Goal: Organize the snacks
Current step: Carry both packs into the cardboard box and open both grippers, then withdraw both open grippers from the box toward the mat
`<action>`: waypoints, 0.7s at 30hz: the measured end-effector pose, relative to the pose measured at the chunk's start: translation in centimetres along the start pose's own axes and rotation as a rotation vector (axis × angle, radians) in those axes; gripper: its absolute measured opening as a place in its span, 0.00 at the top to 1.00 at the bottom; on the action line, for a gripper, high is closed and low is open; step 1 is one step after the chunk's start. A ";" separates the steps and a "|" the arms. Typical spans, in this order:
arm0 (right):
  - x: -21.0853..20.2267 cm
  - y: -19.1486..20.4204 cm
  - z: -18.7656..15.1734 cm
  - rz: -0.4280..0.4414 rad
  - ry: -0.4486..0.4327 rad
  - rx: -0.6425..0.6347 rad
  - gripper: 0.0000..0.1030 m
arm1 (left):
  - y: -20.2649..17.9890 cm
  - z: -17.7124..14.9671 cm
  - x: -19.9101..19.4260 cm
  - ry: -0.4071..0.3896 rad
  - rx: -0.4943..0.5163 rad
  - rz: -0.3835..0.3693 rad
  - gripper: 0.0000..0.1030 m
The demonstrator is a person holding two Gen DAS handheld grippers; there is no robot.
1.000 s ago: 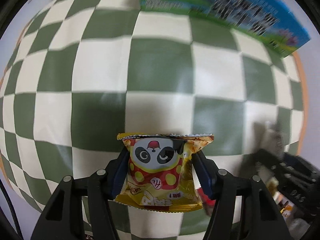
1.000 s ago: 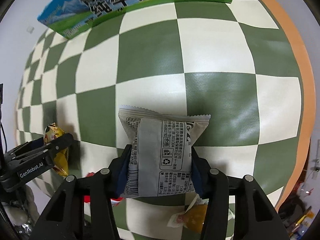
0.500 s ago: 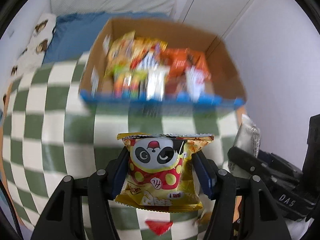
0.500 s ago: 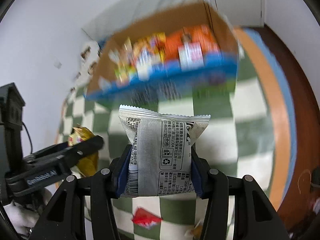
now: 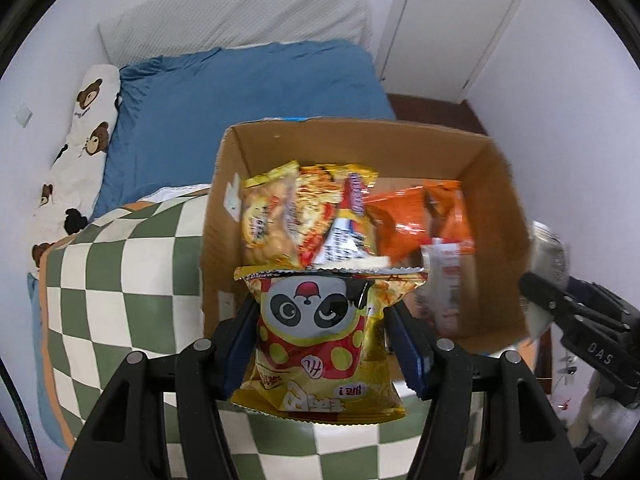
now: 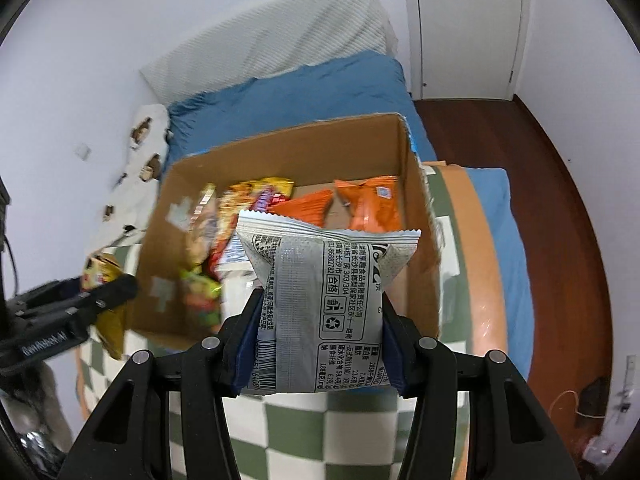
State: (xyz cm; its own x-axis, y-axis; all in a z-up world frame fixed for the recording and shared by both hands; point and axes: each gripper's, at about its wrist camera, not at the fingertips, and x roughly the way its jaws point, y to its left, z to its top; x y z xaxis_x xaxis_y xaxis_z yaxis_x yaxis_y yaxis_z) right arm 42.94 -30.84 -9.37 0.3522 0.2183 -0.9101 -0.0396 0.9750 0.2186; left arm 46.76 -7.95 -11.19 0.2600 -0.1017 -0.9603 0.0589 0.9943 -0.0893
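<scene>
Checkered green-and-white cloth (image 5: 120, 280) covers the bed beneath a cardboard box (image 5: 496, 184) of snack packets, blue bedding (image 5: 248, 88) behind it. Left claw (image 5: 324, 344) grips a yellow panda snack bag (image 5: 320, 332) at the box's near edge.

Right view: right claw (image 6: 320, 336) clamps a grey snack packet (image 6: 324, 280) before the box (image 6: 416, 200); wooden floor (image 6: 560, 184) beyond it.

The left gripper (image 5: 324, 344) points steeply downward, its two black arms spread in a V toward the camera and its blue pads pressed against both sides of a yellow panda snack packet (image 5: 320, 340), which stands upright between them. The right gripper (image 6: 320, 340) tilts down in the same way, blue pads clamped on the flanks of a silver snack packet (image 6: 324, 304) held upright, printed back facing the camera. Each gripper shows at the edge of the other's view, side by side and apart.
</scene>
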 end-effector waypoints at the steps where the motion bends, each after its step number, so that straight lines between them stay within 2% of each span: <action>1: 0.9 -0.3 0.5 -0.010 0.018 0.002 0.47 | 0.3 0.1 0.7 0.008 0.001 0.015 0.43; 9: 4.5 -1.6 0.5 -0.050 0.087 0.010 0.47 | 2.5 0.4 5.2 0.108 -0.031 0.063 0.41; 11: 5.1 -2.0 0.5 -0.055 0.108 0.023 0.46 | 3.2 0.3 6.6 0.159 -0.055 0.048 0.41; 12: 5.5 -2.3 0.5 -0.063 0.130 0.034 0.43 | 3.5 0.2 7.0 0.178 -0.074 0.039 0.41; 13: 5.8 -2.4 0.4 -0.072 0.150 0.040 0.32 | 3.9 0.1 7.4 0.193 -0.096 0.031 0.40; 14: 6.2 -2.5 0.3 -0.079 0.166 0.042 0.25 | 4.2 0.0 7.8 0.210 -0.111 0.016 0.34; 15: 6.3 -2.6 0.2 -0.070 0.168 0.044 0.20 | 4.3 -0.1 8.1 0.218 -0.117 0.012 0.22; 16: 6.3 -2.5 0.2 -0.069 0.169 0.045 0.12 | 4.4 -0.1 8.2 0.214 -0.116 0.009 0.18; 17: 6.3 -2.5 0.1 -0.086 0.173 0.044 0.09 | 4.3 -0.3 8.2 0.208 -0.112 0.000 0.18; 21: 6.4 -2.3 0.0 -0.087 0.174 0.046 0.08 | 3.9 -0.5 8.0 0.189 -0.098 -0.004 0.14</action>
State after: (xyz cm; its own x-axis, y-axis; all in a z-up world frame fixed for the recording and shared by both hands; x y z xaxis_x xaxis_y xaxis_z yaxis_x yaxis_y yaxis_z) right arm 45.27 -31.67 -15.68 0.1853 0.1406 -0.9726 0.0283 0.9885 0.1483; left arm 48.61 -4.92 -19.36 0.0737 -0.1064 -0.9916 -0.0364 0.9933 -0.1093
